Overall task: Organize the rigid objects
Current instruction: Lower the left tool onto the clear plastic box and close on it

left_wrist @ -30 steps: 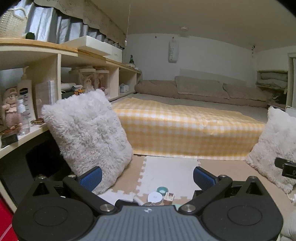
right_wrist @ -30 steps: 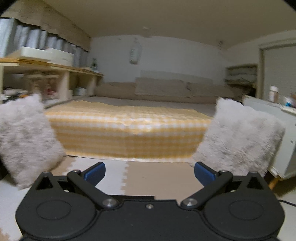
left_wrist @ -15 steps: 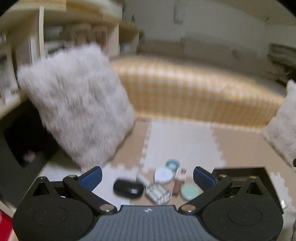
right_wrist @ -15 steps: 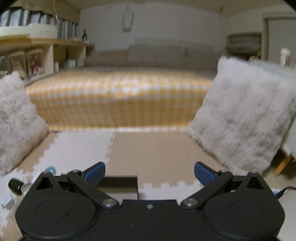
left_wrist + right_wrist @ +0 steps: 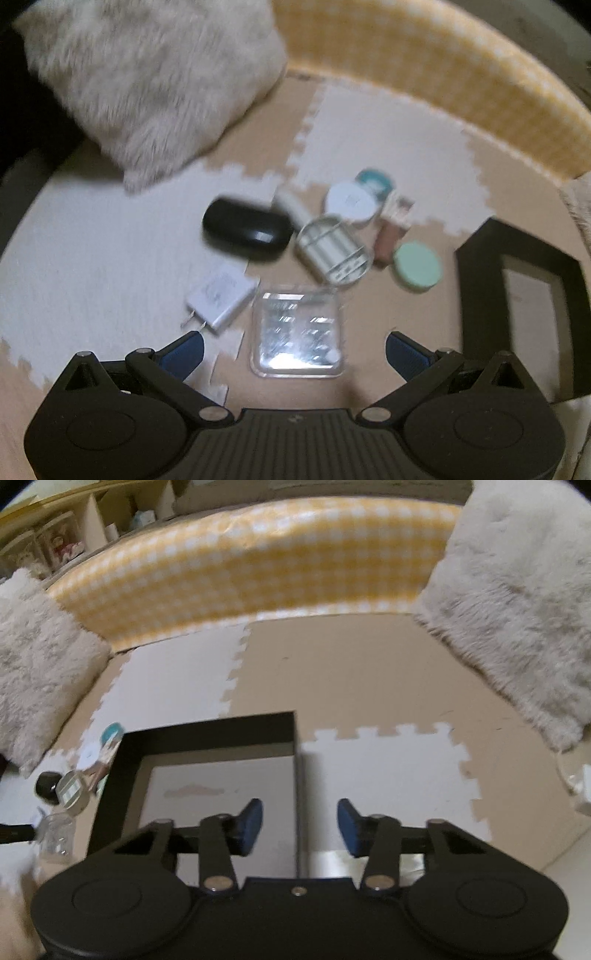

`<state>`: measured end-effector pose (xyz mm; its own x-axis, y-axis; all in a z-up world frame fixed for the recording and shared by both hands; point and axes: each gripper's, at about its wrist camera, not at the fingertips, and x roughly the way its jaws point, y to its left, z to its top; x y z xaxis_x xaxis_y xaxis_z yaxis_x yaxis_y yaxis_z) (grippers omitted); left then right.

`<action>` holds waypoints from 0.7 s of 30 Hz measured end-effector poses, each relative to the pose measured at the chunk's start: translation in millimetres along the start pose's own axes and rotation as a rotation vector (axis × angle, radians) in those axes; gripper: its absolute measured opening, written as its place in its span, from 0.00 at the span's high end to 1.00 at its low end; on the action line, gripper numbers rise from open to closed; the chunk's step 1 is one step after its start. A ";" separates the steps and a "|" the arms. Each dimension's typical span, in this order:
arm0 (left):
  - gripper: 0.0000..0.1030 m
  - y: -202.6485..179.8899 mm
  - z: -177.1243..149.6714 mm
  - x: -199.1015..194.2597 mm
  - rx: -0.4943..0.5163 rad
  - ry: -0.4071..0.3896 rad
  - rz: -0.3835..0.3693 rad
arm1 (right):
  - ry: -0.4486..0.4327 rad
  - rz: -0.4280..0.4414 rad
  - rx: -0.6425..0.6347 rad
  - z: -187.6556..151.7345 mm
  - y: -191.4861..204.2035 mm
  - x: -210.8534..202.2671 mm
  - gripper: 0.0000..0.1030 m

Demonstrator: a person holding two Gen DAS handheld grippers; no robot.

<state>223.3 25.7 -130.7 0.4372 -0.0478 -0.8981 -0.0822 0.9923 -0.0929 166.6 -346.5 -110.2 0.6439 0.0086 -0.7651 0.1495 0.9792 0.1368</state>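
We look down at a floor of tan and white foam mat (image 5: 388, 147) from two handheld grippers. Our left gripper (image 5: 294, 349) has its jaws spread wide with nothing gripped; a clear square case (image 5: 297, 330) lies on the mat between the blue fingertips, untouched as far as we can see. Just left of the case sits a white plug (image 5: 221, 293). Beyond it is a tight cluster: a black oval case (image 5: 246, 229), a clear round box (image 5: 334, 249) touching a white disc (image 5: 350, 202), a teal ring (image 5: 376, 181) behind the disc, a brown tube (image 5: 391, 236), and a mint disc (image 5: 417, 266). The view is blurred, so finer detail is lost.

To the right of the cluster lies a black tray (image 5: 476, 266) with a pale floor.

Our right gripper (image 5: 300, 821) hangs over the tray's (image 5: 207, 727) right wall, which runs between the fingertips. Its jaws are closing and stand partly open; the pads do not press on the wall.

A fluffy cushion (image 5: 517, 602) rests at the right, another cushion (image 5: 155, 81) at the left, and a yellow checked bed (image 5: 251, 565) lies behind
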 end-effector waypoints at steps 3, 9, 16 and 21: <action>0.00 8.0 0.7 11.9 -0.024 0.039 0.014 | 0.026 0.005 -0.026 -0.7 6.1 5.0 0.68; 0.00 10.1 6.0 26.3 -0.066 0.070 -0.016 | 0.103 -0.020 -0.027 -1.2 5.9 20.3 0.92; 0.02 4.4 8.7 46.7 -0.085 0.080 -0.009 | 0.121 -0.032 -0.022 -0.5 3.5 23.1 0.97; 0.10 0.1 8.2 53.0 -0.042 0.071 0.019 | 0.132 -0.027 -0.028 1.3 2.3 25.1 0.97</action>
<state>253.8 24.1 -174.7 0.3703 -0.0381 -0.9281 -0.1283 0.9875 -0.0917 184.0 -344.3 -128.3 0.5350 0.0067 -0.8448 0.1437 0.9847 0.0988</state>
